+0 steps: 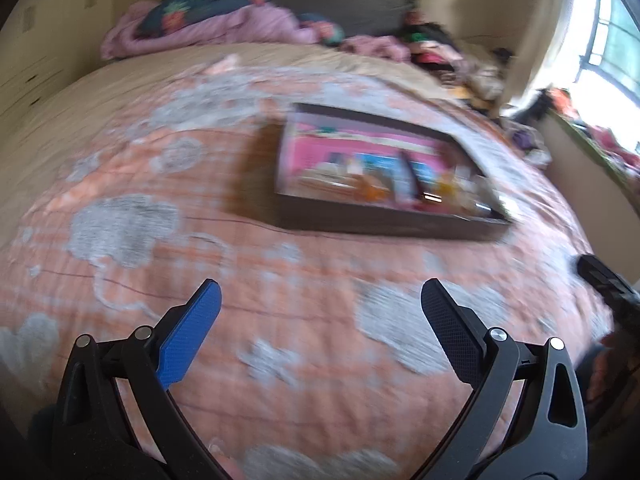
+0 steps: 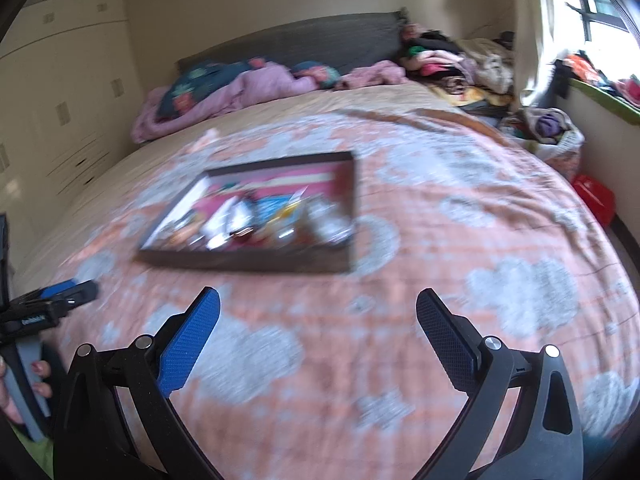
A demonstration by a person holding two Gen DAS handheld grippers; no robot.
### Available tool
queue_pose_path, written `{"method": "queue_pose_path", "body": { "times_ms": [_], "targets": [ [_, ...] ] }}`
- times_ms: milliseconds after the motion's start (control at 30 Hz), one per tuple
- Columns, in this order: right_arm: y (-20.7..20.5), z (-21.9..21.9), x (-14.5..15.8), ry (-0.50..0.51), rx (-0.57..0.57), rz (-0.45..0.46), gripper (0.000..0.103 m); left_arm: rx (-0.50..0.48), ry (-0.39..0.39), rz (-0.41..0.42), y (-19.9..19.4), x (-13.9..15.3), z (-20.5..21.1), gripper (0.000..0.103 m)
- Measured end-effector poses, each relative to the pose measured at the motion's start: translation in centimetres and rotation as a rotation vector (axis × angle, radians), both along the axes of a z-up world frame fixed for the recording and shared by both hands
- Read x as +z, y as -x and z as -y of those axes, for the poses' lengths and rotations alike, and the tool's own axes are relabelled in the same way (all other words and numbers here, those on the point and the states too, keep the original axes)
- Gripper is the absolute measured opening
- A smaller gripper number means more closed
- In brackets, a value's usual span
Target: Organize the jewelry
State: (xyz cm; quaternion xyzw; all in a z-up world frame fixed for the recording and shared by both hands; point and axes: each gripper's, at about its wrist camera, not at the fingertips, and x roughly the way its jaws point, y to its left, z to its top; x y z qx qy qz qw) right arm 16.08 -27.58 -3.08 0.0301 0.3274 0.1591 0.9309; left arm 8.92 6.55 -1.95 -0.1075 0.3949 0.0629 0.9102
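Note:
A shallow dark tray (image 1: 384,224) with a pink lining lies on the bed, holding a blurred jumble of small jewelry items (image 1: 436,190). It also shows in the right wrist view (image 2: 240,262) with its items (image 2: 256,224). My left gripper (image 1: 320,296) is open and empty, held above the bedspread short of the tray. My right gripper (image 2: 318,300) is open and empty, also short of the tray. The left gripper shows at the left edge of the right wrist view (image 2: 72,292). Both views are motion-blurred.
The bed has an orange bedspread with grey cloud shapes (image 2: 440,240). Pink bedding and pillows (image 2: 224,92) lie at the headboard. Piled clothes (image 2: 460,64) sit at the far right, a red item (image 2: 594,198) beside the bed, and wardrobes (image 2: 60,100) on the left.

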Motion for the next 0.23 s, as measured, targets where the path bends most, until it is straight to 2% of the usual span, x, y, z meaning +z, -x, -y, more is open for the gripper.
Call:
{"method": "queue_pose_path", "body": {
  "times_ms": [100, 200, 233],
  "targets": [
    [-4.0, 3.4, -0.6, 0.036, -0.132, -0.012, 0.098, 0.126, 0.000, -0.066, -2.7, -0.1, -4.4, 0.094],
    [-9.3, 8.3, -2.6, 0.068, -0.299, -0.094, 0.098, 0.280, 0.030, -0.096, -6.0, -0.6, -10.6, 0.094],
    [-10.8, 9.9, -3.3, 0.065, -0.355, -0.115, 0.098, 0.345, 0.012, -0.112, -7.8, -1.1, -13.3, 0.094]
  ]
}}
